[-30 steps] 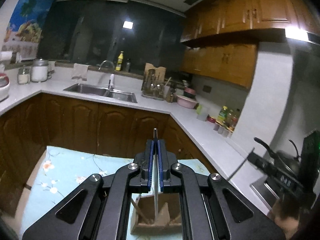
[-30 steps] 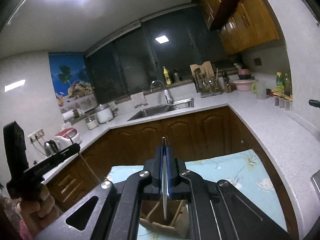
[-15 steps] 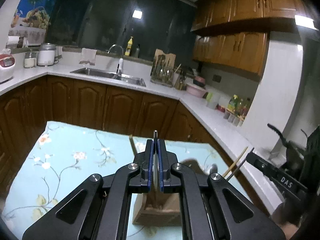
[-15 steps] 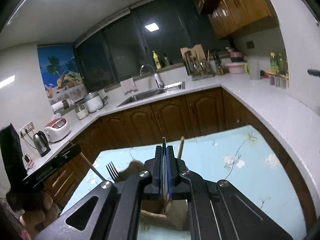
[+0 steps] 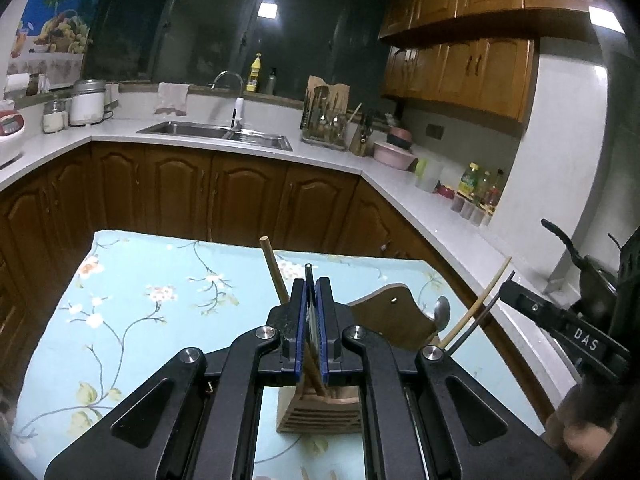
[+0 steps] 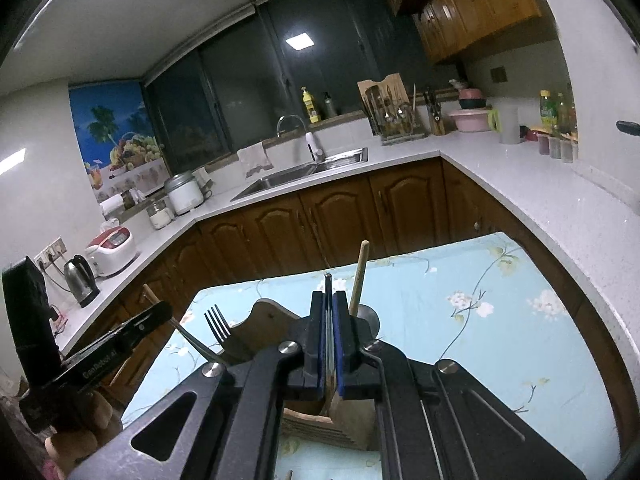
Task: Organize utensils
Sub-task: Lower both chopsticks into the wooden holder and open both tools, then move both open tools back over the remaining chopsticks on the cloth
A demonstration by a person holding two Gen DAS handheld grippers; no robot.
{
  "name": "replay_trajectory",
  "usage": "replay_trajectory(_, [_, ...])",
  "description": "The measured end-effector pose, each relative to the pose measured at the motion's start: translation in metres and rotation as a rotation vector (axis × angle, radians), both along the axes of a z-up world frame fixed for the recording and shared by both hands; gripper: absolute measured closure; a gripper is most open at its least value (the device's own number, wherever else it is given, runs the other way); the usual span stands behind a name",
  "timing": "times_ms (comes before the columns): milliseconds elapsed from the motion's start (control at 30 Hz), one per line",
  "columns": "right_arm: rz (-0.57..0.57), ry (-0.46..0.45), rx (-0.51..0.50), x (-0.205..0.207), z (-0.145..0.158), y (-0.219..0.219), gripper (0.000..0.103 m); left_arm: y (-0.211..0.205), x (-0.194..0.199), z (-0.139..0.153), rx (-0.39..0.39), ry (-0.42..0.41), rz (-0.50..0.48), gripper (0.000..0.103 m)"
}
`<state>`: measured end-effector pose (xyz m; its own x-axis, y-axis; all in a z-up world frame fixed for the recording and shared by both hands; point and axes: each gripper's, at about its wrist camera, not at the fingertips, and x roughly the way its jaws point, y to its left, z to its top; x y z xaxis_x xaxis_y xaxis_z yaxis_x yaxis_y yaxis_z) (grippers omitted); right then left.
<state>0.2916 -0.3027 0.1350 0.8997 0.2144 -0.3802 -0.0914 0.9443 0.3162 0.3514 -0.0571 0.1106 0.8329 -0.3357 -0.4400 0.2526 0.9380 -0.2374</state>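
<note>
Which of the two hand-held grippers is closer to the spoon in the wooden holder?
Right. The spoon stands just beside the right gripper. The left gripper is farther: the spoon lies off to its right, past the backboard of the wooden holder.

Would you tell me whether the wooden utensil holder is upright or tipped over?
Upright: the wooden utensil holder stands on its base on the floral cloth, utensils sticking up.

each wrist camera sits close behind its own black gripper, angled slightly down; both share the slatted wooden utensil holder (image 5: 320,412) just below the fingers, floral blue tablecloth (image 6: 500,320) beyond.
</note>
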Motion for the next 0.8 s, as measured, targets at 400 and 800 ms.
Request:
replay_trajectory(400, [-0.019, -0.04, 0.079, -0.025, 0.005, -0.02, 0.039, 0.019, -0.036, 0.005, -0.044, 0.001, 0.0, 0.054])
replay_trajectory(800, [-0.052, -0.041, 0.063, -0.098, -0.029, -0.022, 0.005, 0.068, -0.114, -0.042, -0.069, 0.099, 0.131, 0.012])
